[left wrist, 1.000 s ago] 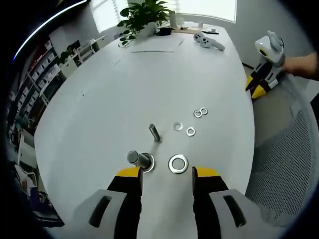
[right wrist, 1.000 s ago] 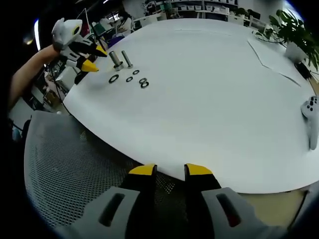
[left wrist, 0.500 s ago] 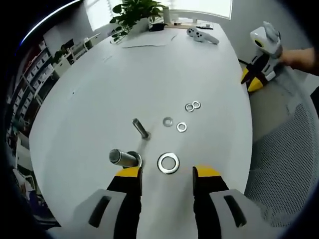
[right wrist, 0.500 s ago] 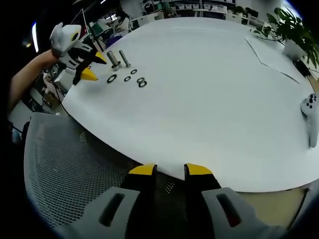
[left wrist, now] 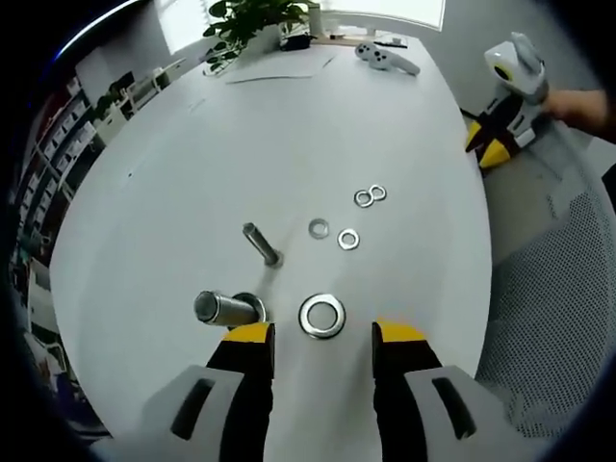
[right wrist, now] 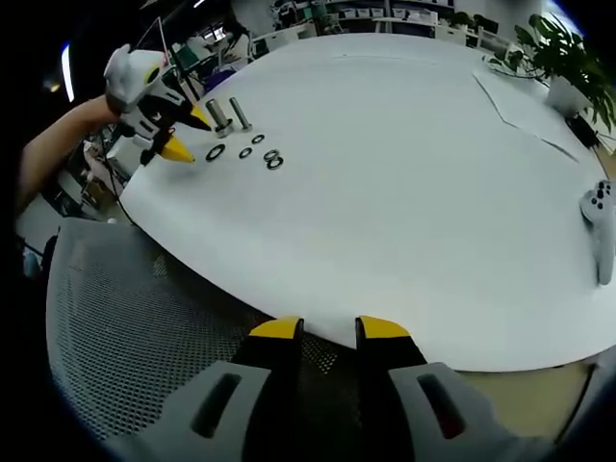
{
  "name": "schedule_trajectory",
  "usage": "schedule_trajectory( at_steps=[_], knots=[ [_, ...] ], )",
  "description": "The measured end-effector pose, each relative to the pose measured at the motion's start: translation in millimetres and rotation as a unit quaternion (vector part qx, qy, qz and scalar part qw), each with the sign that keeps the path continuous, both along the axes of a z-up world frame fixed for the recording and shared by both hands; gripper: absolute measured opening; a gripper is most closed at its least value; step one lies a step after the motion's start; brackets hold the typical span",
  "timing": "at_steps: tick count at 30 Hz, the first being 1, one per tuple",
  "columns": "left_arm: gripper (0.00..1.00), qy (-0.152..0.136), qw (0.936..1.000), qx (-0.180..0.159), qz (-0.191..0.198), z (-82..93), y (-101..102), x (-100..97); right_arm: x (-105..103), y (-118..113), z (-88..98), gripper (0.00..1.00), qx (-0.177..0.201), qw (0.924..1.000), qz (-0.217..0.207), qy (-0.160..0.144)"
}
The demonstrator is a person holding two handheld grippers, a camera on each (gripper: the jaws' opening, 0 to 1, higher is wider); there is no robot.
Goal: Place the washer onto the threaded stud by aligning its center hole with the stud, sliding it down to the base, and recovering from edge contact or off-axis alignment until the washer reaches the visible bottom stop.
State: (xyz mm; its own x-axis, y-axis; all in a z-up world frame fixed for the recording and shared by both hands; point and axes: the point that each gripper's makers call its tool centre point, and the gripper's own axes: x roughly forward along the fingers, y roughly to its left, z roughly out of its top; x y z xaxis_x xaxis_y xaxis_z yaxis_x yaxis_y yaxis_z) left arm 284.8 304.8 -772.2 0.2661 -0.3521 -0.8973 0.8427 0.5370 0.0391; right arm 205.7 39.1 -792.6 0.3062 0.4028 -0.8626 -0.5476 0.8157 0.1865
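The left hand-held gripper (left wrist: 323,335) hovers wide apart over the large washer (left wrist: 321,316) (flat on the desk (left wrist: 289,135)); the thick stud (left wrist: 223,308) stands just beside it. The right hand-held gripper (right wrist: 323,330) is narrowly parted, holding nothing.

Your left gripper (left wrist: 319,333) points forward and down, jaws parted and holding nothing. Your right gripper (right wrist: 330,330) is held low, jaws apart and bare; your hand (left wrist: 584,106) grips its body.

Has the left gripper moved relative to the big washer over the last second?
Yes. The left gripper has closed in on the large washer, which now lies just ahead, between its open jaws, on the white table.
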Motion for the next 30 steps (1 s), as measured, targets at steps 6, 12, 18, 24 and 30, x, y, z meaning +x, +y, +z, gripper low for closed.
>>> schedule_trajectory(
  at_steps=[6,12,18,24,30],
  knots=[
    [0.38,0.009,0.9999,0.005,-0.006,-8.0,-1,-0.5,0,0,-0.3,0.24,0.0,1.0,0.001,0.0],
    [0.38,0.02,0.9997,0.01,-0.012,-14.7,-3,-0.9,0,0,-0.3,0.24,0.0,1.0,0.002,-0.001],
    [0.38,0.033,0.9989,0.023,-0.024,-24.6,-3,-3.1,0,0,-0.2,0.24,0.0,1.0,0.002,-0.001],
    [0.38,0.035,0.9989,0.022,-0.022,-22.0,-3,5.5,0,0,-0.3,0.24,0.0,1.0,0.003,-0.001],
    [0.37,0.056,0.9953,0.06,-0.051,-23.2,-3,5.0,0,1,0.0,0.24,0.0,1.0,0.003,-0.001]
  ],
)
